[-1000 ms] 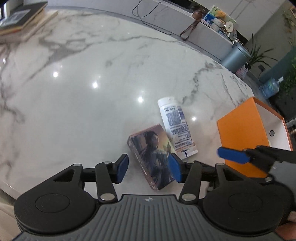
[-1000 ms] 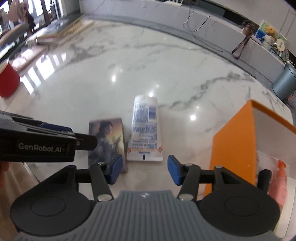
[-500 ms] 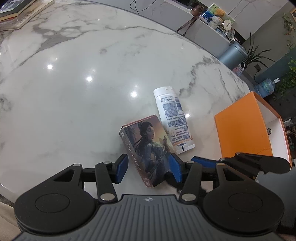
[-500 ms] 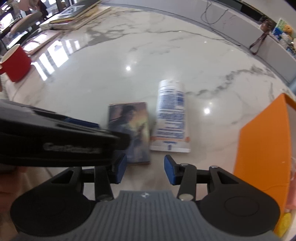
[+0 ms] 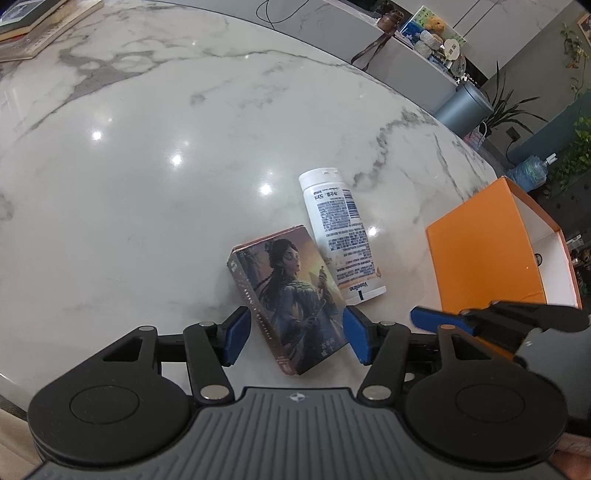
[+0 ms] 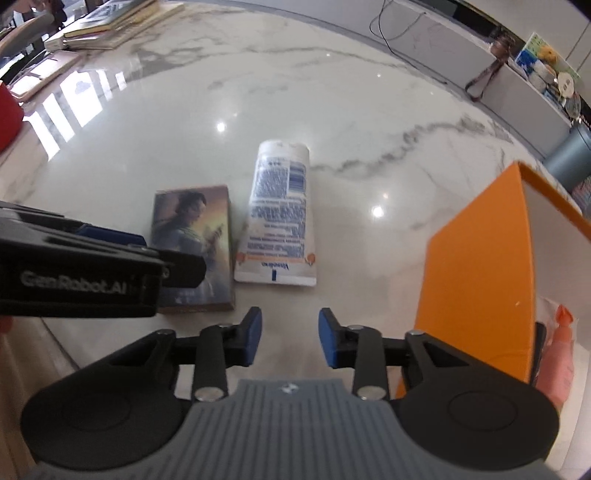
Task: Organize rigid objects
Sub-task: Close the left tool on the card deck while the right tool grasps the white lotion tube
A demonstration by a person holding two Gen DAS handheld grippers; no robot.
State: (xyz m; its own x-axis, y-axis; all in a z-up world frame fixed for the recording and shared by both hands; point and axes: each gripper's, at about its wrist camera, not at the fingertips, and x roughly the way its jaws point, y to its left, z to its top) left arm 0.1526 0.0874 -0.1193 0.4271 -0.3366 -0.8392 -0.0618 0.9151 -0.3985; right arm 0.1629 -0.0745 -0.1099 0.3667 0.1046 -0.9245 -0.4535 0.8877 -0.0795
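Left wrist view: nearest, left hand-held gripper (image 5: 295, 334) spread wide, two blue pads (image 5: 236, 334) flanking the lower end of one card box (image 5: 291, 295) with a painted figure on its face; right pad at or just beside the box edge, left pad a little apart from its side, no clamp on it. Box flat on the marble worktop (image 5: 147, 184). Just beyond and to the right, one white tube (image 5: 341, 234) lying flat, cap end away, its long edge next to the box's far corner. Further right, one orange box (image 5: 480, 258) with open top and white inside. Right hand-held gripper (image 5: 437, 320) seen from the side before the orange box.

Right wrist view: right hand-held gripper (image 6: 290, 338) parted, nothing between its two blue pads (image 6: 253, 336), bare marble worktop (image 6: 332, 110) beneath. Ahead, white tube (image 6: 280, 218) and, left of it, card box (image 6: 194, 243), side by side, two loose items in all. Left hand-held gripper (image 6: 110, 236) over the card box's left part. At right, orange box (image 6: 480, 266) with one pinkish bottle (image 6: 559, 354) inside. Far left, stacked books (image 6: 107, 22), count unclear.
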